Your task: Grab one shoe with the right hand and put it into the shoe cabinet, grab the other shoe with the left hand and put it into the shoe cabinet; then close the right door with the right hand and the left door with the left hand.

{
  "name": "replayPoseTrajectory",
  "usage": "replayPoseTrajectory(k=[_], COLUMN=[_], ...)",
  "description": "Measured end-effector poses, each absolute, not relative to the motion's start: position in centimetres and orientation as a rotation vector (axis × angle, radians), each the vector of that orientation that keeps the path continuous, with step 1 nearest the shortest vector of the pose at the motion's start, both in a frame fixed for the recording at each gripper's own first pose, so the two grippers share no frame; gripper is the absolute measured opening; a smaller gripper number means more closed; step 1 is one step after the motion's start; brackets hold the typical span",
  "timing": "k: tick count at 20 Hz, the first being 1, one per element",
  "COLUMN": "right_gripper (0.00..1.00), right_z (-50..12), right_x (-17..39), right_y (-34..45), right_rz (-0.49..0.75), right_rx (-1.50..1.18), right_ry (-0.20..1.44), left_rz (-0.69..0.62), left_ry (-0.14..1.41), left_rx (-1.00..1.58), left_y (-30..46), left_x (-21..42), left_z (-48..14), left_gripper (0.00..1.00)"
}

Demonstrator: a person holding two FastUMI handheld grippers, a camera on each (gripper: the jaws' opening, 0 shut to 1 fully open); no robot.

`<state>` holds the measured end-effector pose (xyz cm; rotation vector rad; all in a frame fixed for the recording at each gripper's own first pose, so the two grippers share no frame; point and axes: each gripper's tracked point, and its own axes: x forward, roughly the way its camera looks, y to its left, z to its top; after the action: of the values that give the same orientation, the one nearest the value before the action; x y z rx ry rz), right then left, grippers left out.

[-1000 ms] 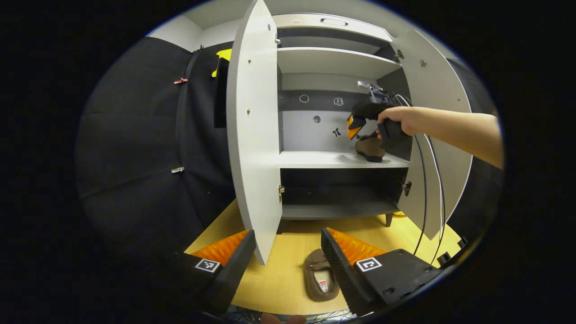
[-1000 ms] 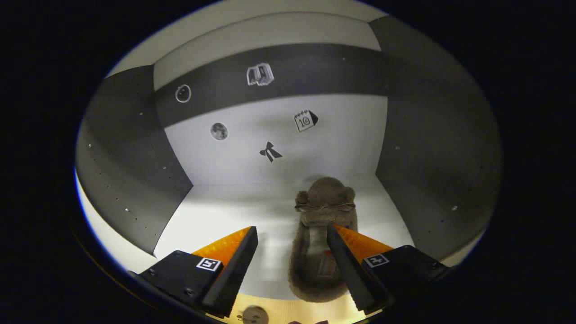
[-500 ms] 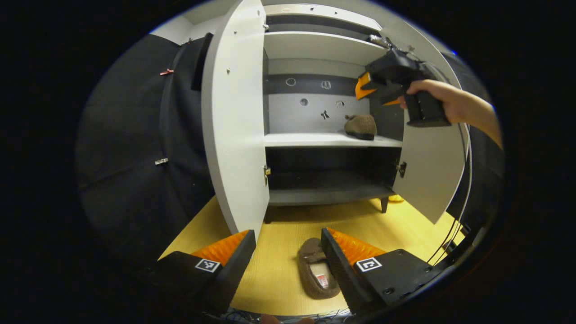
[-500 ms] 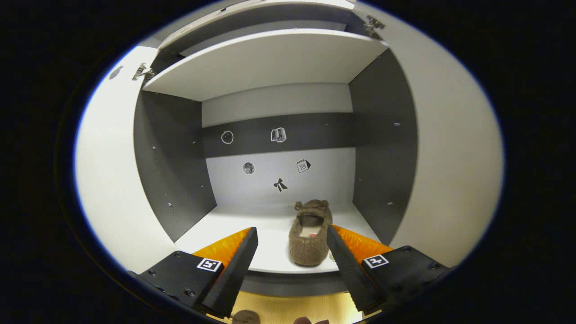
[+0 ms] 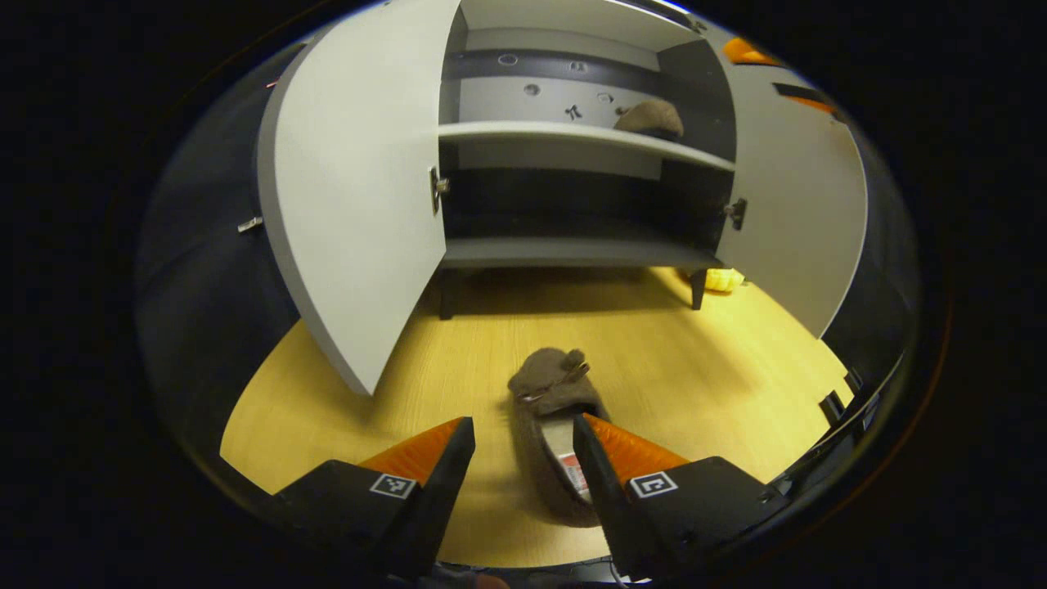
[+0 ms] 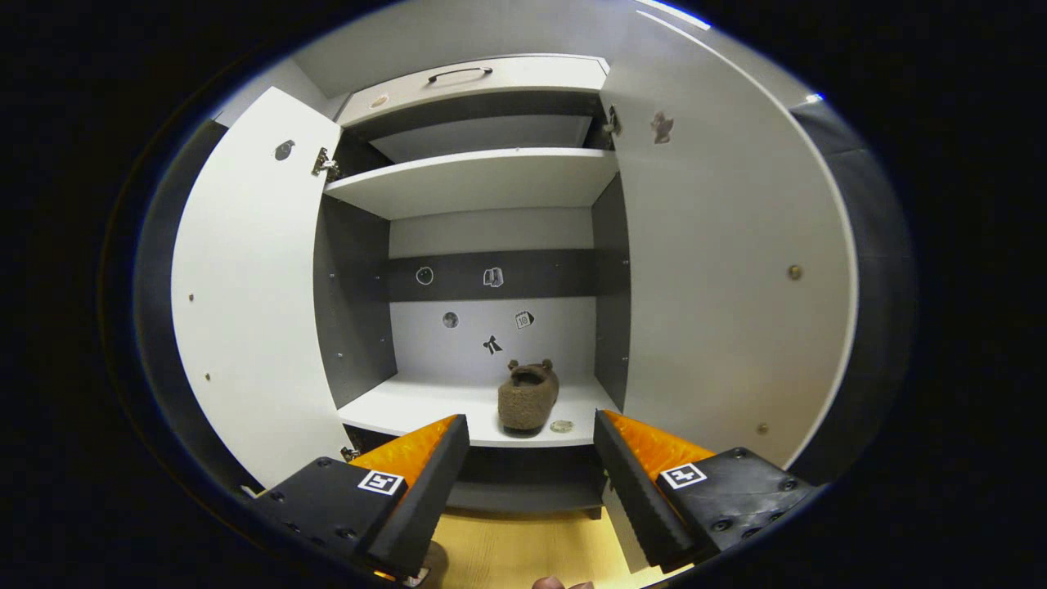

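A brown fuzzy slipper [image 5: 546, 417] lies on the wooden floor [image 5: 695, 376], toe toward the cabinet. My left gripper [image 5: 519, 446] hangs open just above it, its right finger over the slipper's heel part. The other brown slipper [image 6: 527, 397] rests on the cabinet's middle shelf [image 6: 425, 405], at the right side; it also shows far off as the shelved slipper [image 5: 650, 119] in the left gripper view. My right gripper [image 6: 532, 446] is open and empty, drawn back in front of the cabinet. Both doors stand open: left door [image 5: 352, 196], right door [image 6: 728, 278].
The cabinet has an upper shelf [image 6: 483, 176], a dark bottom shelf [image 5: 572, 249] and a drawer with a handle [image 6: 458, 74] on top. A small yellow thing [image 5: 720, 280] lies by the cabinet's right leg. A coin-like disc [image 6: 561, 425] sits on the middle shelf.
My left gripper has dropped down and forward over the floor slipper. My right gripper has pulled back out of the cabinet, leaving its slipper on the shelf.
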<state>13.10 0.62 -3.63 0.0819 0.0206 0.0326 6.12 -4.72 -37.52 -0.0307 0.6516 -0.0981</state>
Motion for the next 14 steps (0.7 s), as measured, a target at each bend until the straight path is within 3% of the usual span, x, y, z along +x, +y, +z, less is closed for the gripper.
replayPoseTrajectory(k=[6,10,12,14], right_gripper=[0.98,0.99,0.98,0.98], right_z=[-4.4,-3.8,-3.4,-2.8], right_x=[8.5,6.3,5.4,5.0], right_y=[-2.4,-3.6,-3.8,-4.4], right_rz=[0.019,0.032,0.040,0.035], right_rx=[0.011,-0.030,-0.020,-0.023], right_ry=[0.074,0.083,0.088,0.080], left_rz=[-0.116,-0.118,-0.137,-0.135], left_ry=[0.740,0.713,0.714,0.711], left_rx=[-0.049,-0.035,-0.011,0.010], left_y=[-6.0,-6.1,-6.5,-6.6], left_x=[8.2,10.9,11.8,12.5], left_z=[-43.1,-43.8,-44.2,-44.0], left_gripper=[0.68,0.60,0.53,0.39])
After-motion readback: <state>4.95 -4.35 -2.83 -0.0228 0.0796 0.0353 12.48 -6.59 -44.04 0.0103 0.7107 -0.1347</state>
